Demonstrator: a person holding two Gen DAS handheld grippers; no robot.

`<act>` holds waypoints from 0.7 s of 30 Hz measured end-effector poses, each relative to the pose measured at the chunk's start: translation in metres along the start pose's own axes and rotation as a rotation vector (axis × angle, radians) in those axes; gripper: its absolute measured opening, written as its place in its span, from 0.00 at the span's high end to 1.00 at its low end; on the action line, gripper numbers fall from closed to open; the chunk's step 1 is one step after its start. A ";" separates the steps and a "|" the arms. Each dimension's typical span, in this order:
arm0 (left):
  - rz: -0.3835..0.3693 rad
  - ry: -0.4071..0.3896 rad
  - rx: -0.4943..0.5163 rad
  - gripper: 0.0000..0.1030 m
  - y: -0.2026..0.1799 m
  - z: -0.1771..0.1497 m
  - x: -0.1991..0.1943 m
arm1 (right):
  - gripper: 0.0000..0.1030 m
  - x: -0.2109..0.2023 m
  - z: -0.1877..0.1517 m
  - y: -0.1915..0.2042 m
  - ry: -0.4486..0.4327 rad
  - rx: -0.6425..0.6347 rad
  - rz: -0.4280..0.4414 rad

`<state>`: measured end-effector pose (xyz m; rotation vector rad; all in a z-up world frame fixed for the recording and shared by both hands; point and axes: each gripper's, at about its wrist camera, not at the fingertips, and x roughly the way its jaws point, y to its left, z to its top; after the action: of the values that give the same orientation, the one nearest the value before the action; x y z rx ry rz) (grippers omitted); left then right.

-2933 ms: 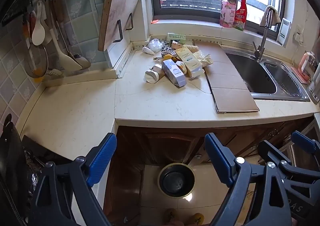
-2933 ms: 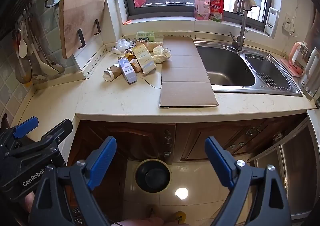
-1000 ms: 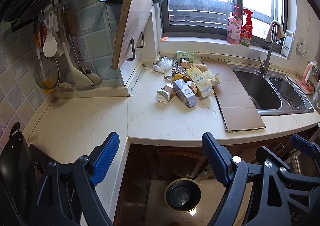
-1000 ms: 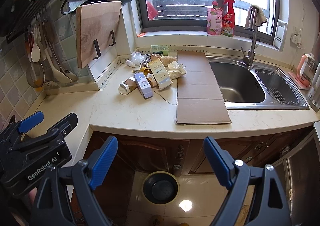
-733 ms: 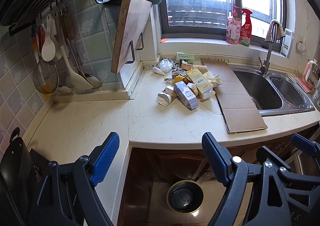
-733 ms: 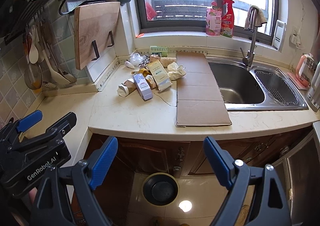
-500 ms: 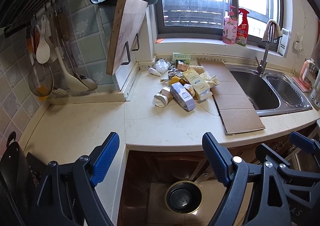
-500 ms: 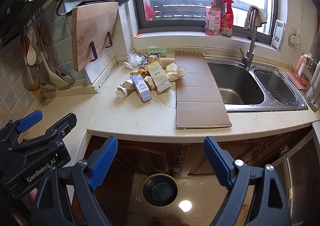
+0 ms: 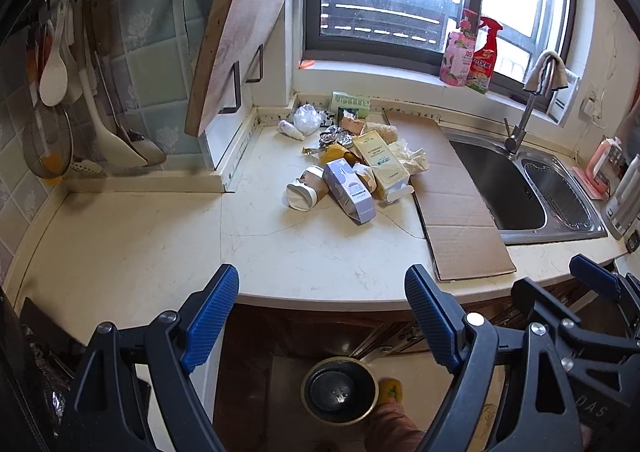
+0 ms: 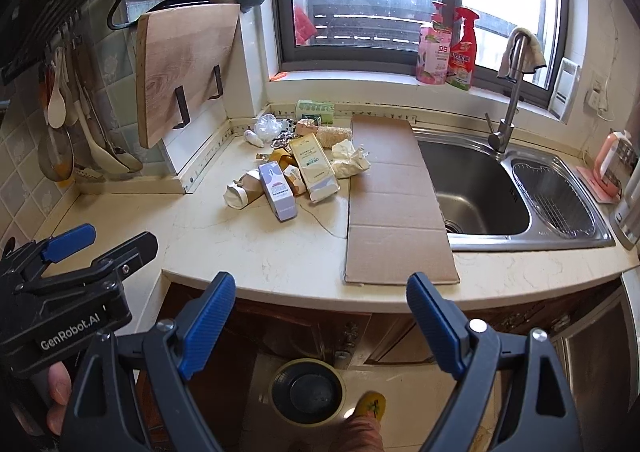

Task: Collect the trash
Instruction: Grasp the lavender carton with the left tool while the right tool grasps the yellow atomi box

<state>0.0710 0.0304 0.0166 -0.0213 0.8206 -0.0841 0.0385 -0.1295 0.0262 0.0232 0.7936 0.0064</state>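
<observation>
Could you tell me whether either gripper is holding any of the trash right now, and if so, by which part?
Nothing is held. The left gripper and right gripper both stand open and empty, short of the trash pile.

Both grippers, left gripper (image 9: 322,312) and right gripper (image 10: 320,312), have black frames, silver screws and blue ribbed pads (image 10: 208,326); one side reads "GenRobot.AI". A yellow slipper (image 10: 370,404) shows below.

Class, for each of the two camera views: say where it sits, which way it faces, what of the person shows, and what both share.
Left wrist: on the left gripper, looking down over the cream stone counter; the right gripper shows.
Right wrist: on the right gripper, facing the steel sink; a thumb shows.
Shared: the lilac carton, flat brown cardboard, round black bin.
</observation>
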 end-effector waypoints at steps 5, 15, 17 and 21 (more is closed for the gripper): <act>0.038 0.037 -0.026 0.18 -0.004 0.020 0.029 | 0.14 0.030 0.028 -0.015 0.026 -0.016 0.045; 0.011 0.175 -0.089 0.18 -0.027 0.070 0.125 | 0.23 0.121 0.093 -0.045 0.150 -0.044 0.186; 0.001 0.213 -0.107 0.18 -0.031 0.078 0.150 | 0.27 0.141 0.102 -0.050 0.178 -0.041 0.217; 0.001 0.266 -0.142 0.18 -0.037 0.088 0.191 | 0.30 0.180 0.118 -0.062 0.236 -0.025 0.275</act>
<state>0.2624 -0.0234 -0.0605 -0.1458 1.0915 -0.0275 0.2484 -0.1910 -0.0206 0.1090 1.0211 0.2835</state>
